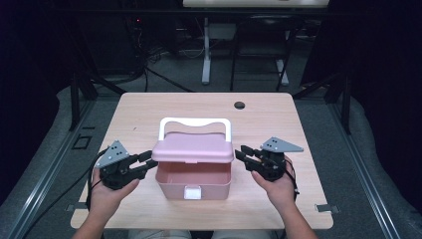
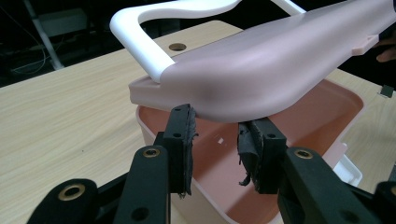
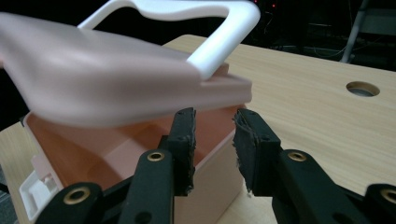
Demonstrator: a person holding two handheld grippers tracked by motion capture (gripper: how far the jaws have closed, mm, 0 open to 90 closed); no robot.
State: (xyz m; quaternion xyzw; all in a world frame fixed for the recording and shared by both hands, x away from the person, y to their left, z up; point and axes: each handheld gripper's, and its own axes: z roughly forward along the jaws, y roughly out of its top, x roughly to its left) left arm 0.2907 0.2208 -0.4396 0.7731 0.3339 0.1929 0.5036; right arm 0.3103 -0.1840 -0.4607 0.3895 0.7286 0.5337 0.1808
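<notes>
A pink box (image 1: 194,181) stands on the table near the front, its pink lid (image 1: 193,148) raised partway over the empty inside. A white handle (image 1: 194,122) arches behind the lid, and a white latch (image 1: 192,192) sits on the front wall. My left gripper (image 1: 148,160) is open at the lid's left end. In the left gripper view its tips (image 2: 215,123) sit just under the lid (image 2: 271,65) edge with nothing between them; I cannot tell if they touch. My right gripper (image 1: 242,152) is open beside the lid's right end, its tips (image 3: 214,116) below the blurred lid (image 3: 93,79).
The wooden table (image 1: 149,109) has a round cable hole (image 1: 240,105) at the back right. Bare tabletop lies behind and beside the box. Desk legs and cables stand on the dark floor beyond the far edge.
</notes>
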